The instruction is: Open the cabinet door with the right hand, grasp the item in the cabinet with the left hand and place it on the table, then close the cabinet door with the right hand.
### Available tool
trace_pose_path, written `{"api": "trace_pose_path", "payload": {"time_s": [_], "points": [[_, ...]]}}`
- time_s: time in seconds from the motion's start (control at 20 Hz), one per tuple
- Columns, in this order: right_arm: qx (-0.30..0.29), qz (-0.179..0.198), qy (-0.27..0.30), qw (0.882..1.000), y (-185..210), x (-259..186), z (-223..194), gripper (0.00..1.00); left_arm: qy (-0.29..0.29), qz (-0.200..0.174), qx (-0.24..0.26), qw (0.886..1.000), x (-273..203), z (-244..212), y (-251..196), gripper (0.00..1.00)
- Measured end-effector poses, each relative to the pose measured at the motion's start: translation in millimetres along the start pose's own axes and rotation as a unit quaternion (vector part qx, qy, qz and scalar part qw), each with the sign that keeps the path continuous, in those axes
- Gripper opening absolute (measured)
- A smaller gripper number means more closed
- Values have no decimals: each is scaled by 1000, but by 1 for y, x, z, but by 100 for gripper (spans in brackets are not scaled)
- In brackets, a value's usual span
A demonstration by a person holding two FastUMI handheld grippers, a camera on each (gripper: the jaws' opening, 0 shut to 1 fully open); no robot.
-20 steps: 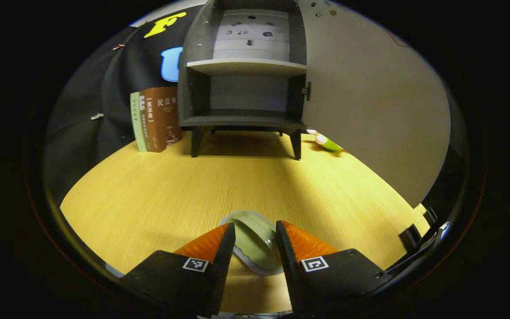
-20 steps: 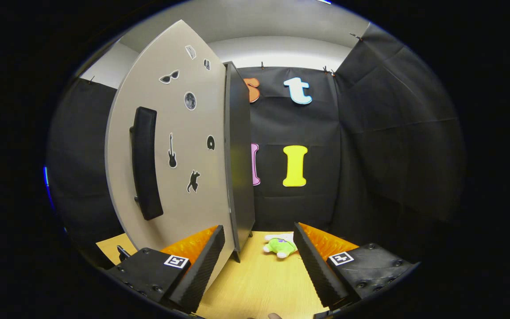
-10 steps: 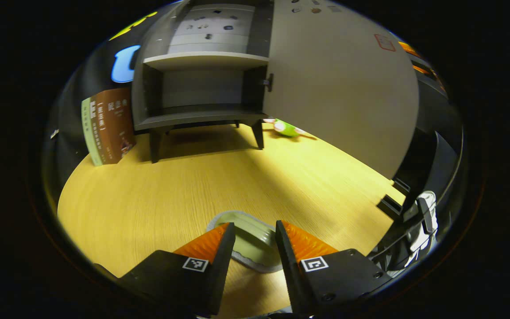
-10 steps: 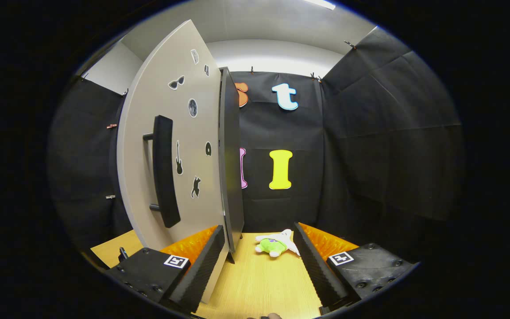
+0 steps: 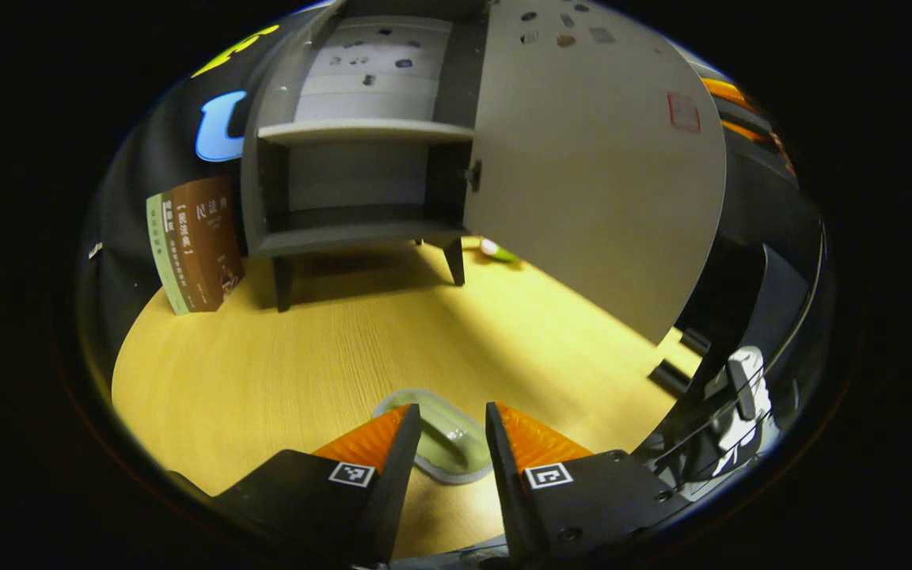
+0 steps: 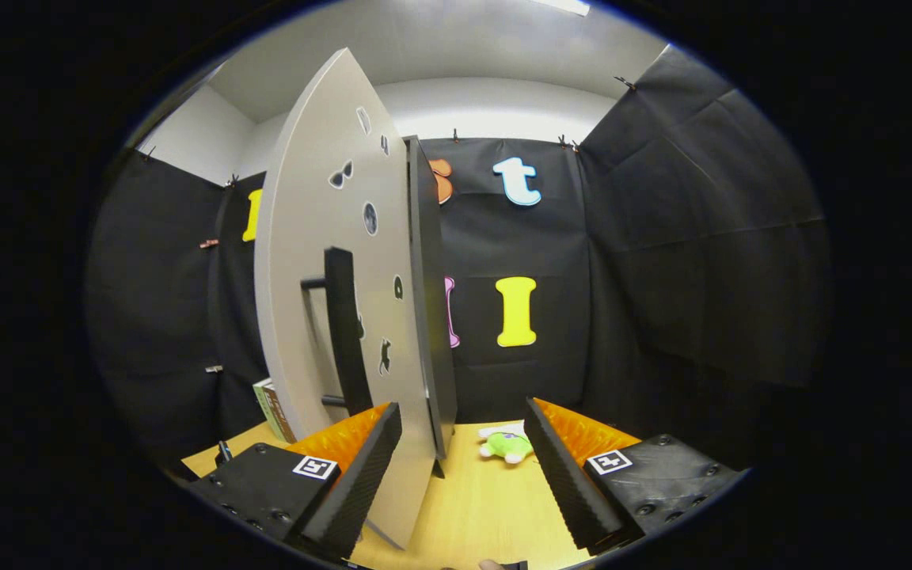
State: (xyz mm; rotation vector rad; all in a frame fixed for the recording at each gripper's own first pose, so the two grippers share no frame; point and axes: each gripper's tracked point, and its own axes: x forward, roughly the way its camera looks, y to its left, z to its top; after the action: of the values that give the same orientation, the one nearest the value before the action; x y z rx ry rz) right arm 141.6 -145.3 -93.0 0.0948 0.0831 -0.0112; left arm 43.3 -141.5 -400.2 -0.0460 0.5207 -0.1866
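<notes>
Item down on counter between spread left tool, cabinet shelves bare; door swung further toward shut since a second ago, its edge beside spread right tool, closing under way.

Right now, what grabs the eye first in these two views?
The cabinet door, swung wide open, looms large just ahead of the right gripper, its dark bar handle and small stickers facing that camera. In the left gripper view the cabinet stands with bare shelves at the back of the yellow wood table, while a pale green dish lies on the table between the left gripper's fingers.
</notes>
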Motion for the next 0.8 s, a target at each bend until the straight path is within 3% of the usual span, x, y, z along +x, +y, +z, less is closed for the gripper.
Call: {"api": "trace_pose_path", "payload": {"time_s": [0.3,0.35,0.45,0.5,0.55,0.65,0.8], "points": [[13,91,-6,996,34,-3,15,98,-88,38,-10,995,-72,114,-23,56],[17,105,-7,994,37,-1,16,98,-97,49,-9,994,-83,130,-23,61],[19,137,-8,990,45,4,18,98,-116,72,1,991,-107,164,-21,56],[15,153,-9,988,48,7,19,98,-130,80,3,988,-117,179,-21,61],[8,170,-8,985,52,10,20,98,-148,89,1,985,-128,196,-21,57],[-5,204,-6,979,65,16,17,98,-169,102,-14,980,-146,215,-18,53],[-12,222,-1,975,73,23,14,100,-183,136,-13,974,-171,224,2,54]]}}
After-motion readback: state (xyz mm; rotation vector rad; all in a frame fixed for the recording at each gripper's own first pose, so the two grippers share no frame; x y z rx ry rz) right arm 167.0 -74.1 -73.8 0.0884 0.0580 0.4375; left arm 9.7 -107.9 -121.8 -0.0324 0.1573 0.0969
